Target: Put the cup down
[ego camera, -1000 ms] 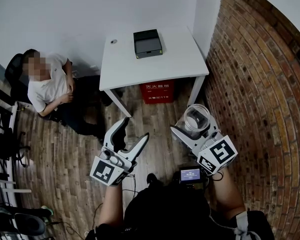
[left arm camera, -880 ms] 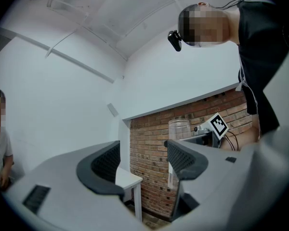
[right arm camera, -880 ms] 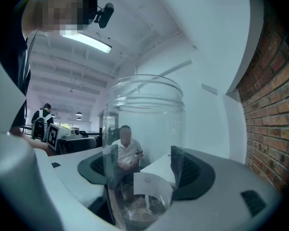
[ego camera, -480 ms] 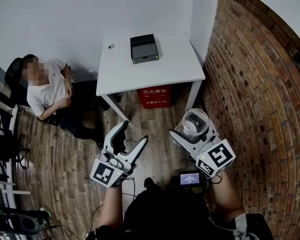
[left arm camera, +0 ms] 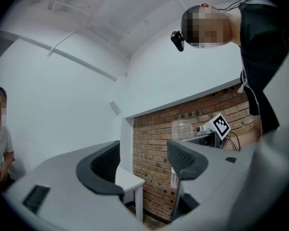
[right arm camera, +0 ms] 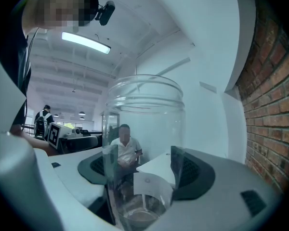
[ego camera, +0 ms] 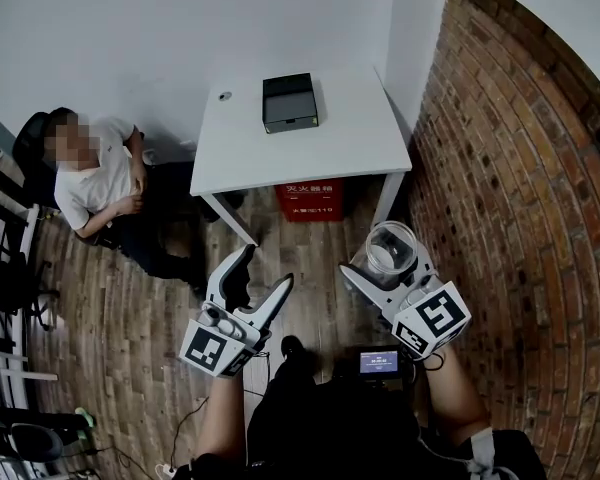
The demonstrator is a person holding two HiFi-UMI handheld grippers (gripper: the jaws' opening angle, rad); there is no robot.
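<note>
R gripper (ego camera: 385, 260) is pinching the cup (ego camera: 391, 246), a clear glass w/ open mouth up. In the right gripper view both dark pads sit on the glass sides low down; cup is upright and looks empty, w/ a pale label low on its front. In the head view the cup is lower right of center, in the air over the wood floor (ego camera: 130, 308), below the near edge of the white table (ego camera: 350, 138) and not on it. L gripper (ego camera: 265, 266) is lower center-left, jaws spread wide w/ nothing betw them; the left gripper view shows only the table corner and brick wall (ego camera: 520, 168) through the gap. The two grippers are side by side, apart, each w/ its marker cube toward the bottom of the frame. The table is top center and has a black box (ego camera: 290, 101) near its far edge and a small round obj (ego camera: 225, 96) at its upper left corner. A red box (ego camera: 310, 198) stands under the table. A seated person (ego camera: 95, 183) in a white shirt is at left, beside the table. The brick wall fills the right side. A small lit screen (ego camera: 379, 360) is at bottom center, betw the operator's arms.
</note>
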